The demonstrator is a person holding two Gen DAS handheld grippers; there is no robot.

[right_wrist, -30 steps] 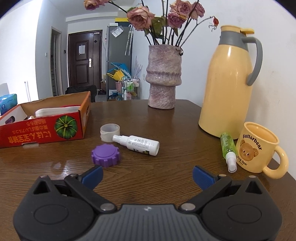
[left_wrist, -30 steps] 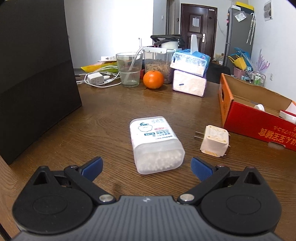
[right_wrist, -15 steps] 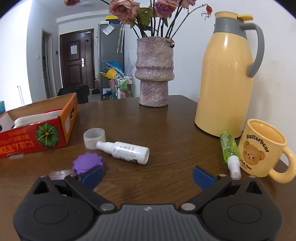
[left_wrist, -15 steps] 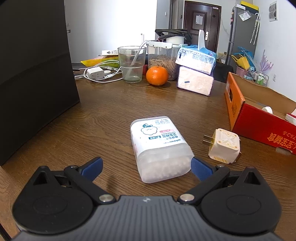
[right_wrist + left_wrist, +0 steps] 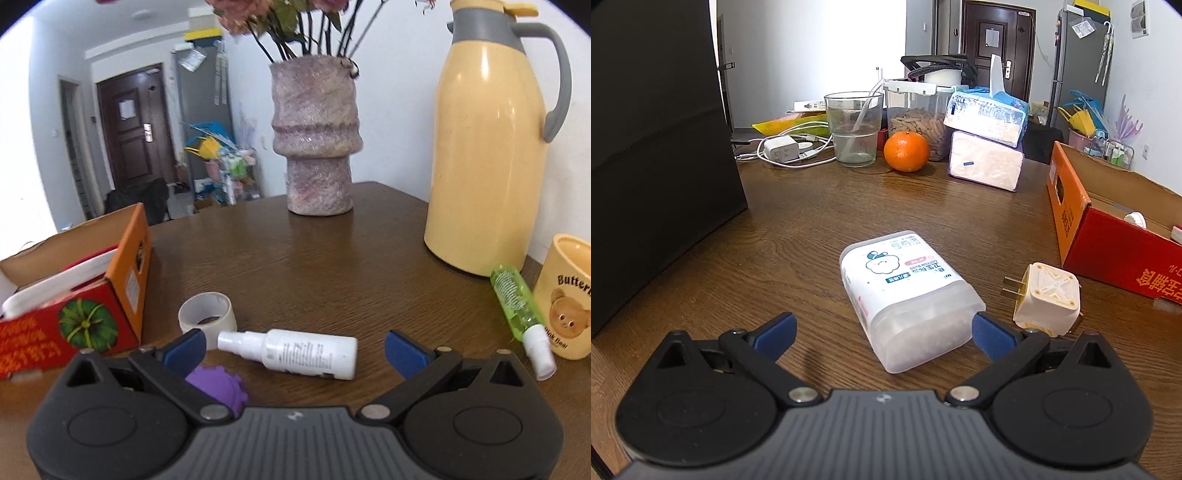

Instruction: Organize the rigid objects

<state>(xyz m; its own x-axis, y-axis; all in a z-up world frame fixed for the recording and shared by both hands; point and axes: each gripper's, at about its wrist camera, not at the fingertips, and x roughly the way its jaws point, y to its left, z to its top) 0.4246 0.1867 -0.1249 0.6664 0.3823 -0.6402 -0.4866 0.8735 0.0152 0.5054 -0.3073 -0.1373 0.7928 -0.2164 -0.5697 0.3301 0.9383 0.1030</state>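
The approach to a grasp is judged to be in hand: the left tongs (image 5: 882, 334) are held low over the tabletop (image 5: 798, 236), spread wide, with the cotton bud box (image 5: 905, 295) lying flat between the pads, its near corner just beside the right-hand pad (image 5: 991, 338). The right tongs (image 5: 293, 349) are likewise released, levelled at the white spray bottle (image 5: 295, 350) lying just beside the red carton (image 5: 74, 317). A small advance, a squeeze, then a carry to that carton are called for next.
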